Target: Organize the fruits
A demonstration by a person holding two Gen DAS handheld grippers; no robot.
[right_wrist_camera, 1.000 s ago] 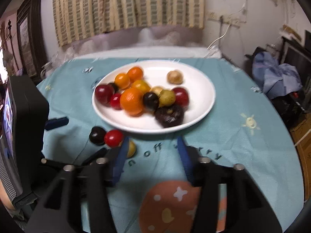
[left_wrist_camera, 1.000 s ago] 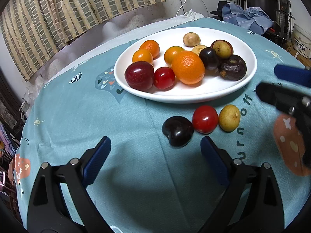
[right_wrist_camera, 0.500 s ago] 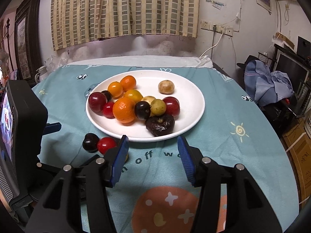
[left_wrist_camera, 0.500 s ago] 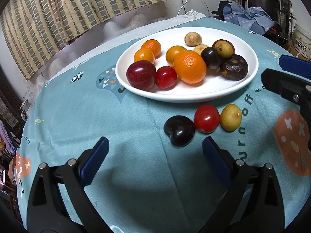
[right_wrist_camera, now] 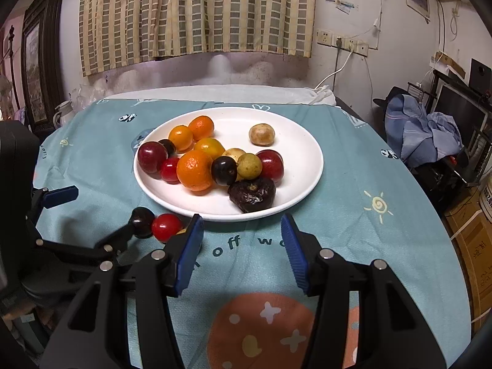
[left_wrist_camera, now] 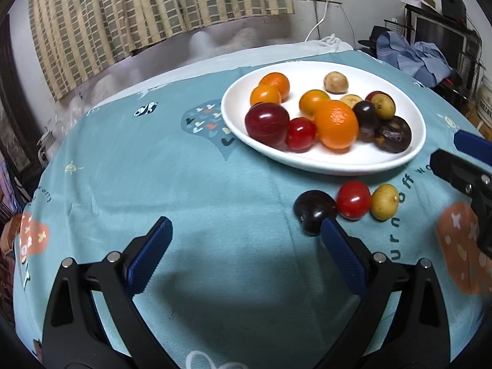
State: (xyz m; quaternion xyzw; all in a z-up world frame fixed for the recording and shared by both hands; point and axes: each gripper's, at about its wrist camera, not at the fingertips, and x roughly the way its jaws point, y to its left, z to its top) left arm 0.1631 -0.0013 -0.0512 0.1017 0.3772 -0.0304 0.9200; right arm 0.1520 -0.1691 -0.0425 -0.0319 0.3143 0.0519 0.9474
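Observation:
A white plate [left_wrist_camera: 409,156] [right_wrist_camera: 307,181] holds several fruits: oranges, red plums, dark plums, yellow-green and brown fruits. On the cloth in front of it lie a dark plum [left_wrist_camera: 313,210] [right_wrist_camera: 141,222], a red fruit [left_wrist_camera: 353,200] [right_wrist_camera: 166,231] and a yellow-green fruit [left_wrist_camera: 384,201], the last mostly hidden behind a finger in the right wrist view. My left gripper [left_wrist_camera: 246,230] is open and empty, to the left of the three loose fruits. My right gripper [right_wrist_camera: 243,226] is open and empty, just before the plate's near rim; it also shows in the left wrist view [left_wrist_camera: 461,156].
A teal patterned tablecloth [left_wrist_camera: 153,169] covers the round table. A striped curtain [right_wrist_camera: 196,12] hangs behind. Blue clothes [right_wrist_camera: 424,129] and shelving stand at the right, beyond the table edge. The left gripper's body [right_wrist_camera: 18,215] is at the left of the right wrist view.
Both grippers have drawn back and risen a little, so the plate sits farther off. The left view has swung left. No fruit has moved.

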